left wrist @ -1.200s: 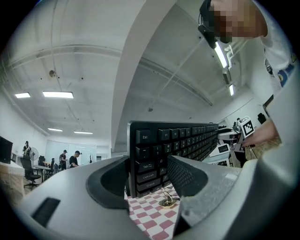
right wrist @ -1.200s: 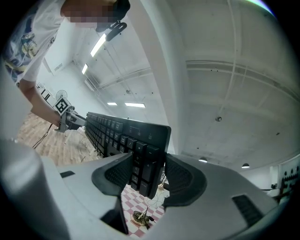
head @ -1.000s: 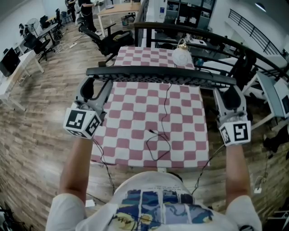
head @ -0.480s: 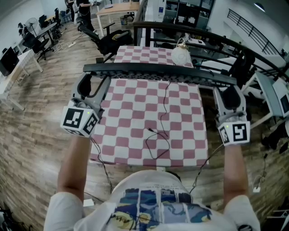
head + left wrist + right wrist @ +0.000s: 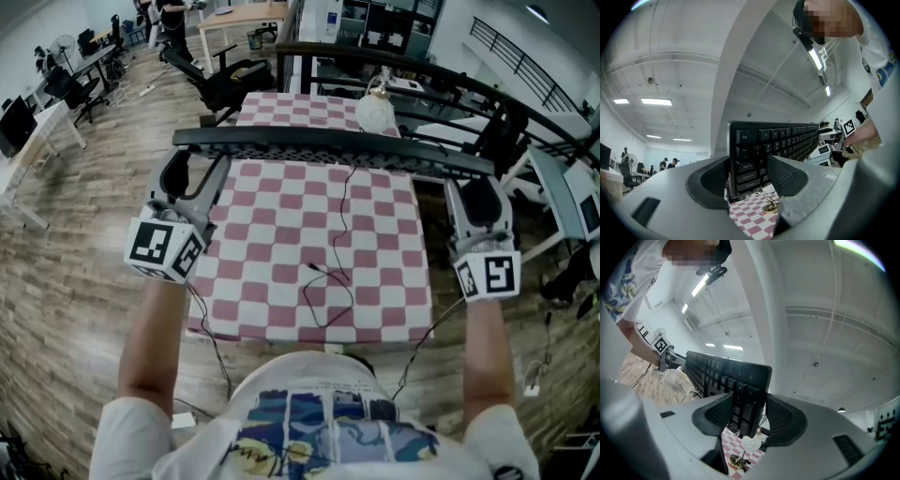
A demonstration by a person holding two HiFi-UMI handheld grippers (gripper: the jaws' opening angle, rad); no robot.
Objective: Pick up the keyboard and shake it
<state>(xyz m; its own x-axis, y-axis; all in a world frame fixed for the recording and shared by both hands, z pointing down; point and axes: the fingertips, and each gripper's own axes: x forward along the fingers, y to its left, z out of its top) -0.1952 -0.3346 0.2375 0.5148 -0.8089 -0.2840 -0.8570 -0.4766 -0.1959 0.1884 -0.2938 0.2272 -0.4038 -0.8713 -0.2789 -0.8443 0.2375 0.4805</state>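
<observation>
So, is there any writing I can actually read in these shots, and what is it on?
"Esc": corner key of the keyboard, left gripper view.
"Tab": a key lower down the same end of the keyboard.
"Caps Lock": the key just under Tab.
Remaining key legends: too small or blurred to read in every view.
Print on the person's shirt: pictures only, no legible words.

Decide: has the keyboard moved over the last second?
Yes, slightly. The keyboard has its left end further up the picture, nearer the far edge of the checkered tablecloth; its right end barely shifted.
</observation>
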